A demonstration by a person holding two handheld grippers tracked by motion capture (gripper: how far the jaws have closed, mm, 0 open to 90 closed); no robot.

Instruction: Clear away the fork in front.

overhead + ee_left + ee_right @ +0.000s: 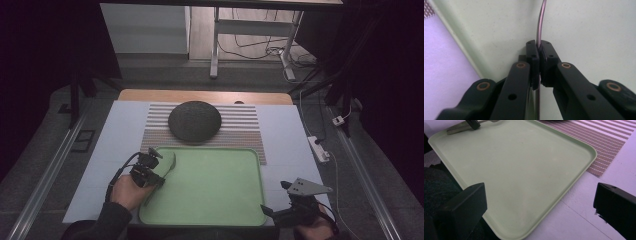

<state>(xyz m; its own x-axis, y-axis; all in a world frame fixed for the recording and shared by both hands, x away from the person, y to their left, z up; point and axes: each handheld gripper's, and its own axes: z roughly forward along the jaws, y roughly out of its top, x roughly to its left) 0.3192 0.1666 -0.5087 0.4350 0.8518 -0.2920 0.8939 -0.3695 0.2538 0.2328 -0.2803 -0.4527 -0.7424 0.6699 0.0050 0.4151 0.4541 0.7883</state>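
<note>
A pale green tray lies on the white table cover in front of me. My left gripper is over the tray's near left corner, shut on the rim of a thin pale green plate held tilted on edge. In the left gripper view the jaws pinch the plate's curved edge above the tray floor. My right gripper stands open at the tray's front right corner, jaws wide apart with nothing between them, facing across the tray toward the left gripper.
A dark round domed dish rests on a striped mat behind the tray. A white power strip and cable lie off the table's right side. A desk frame stands farther back.
</note>
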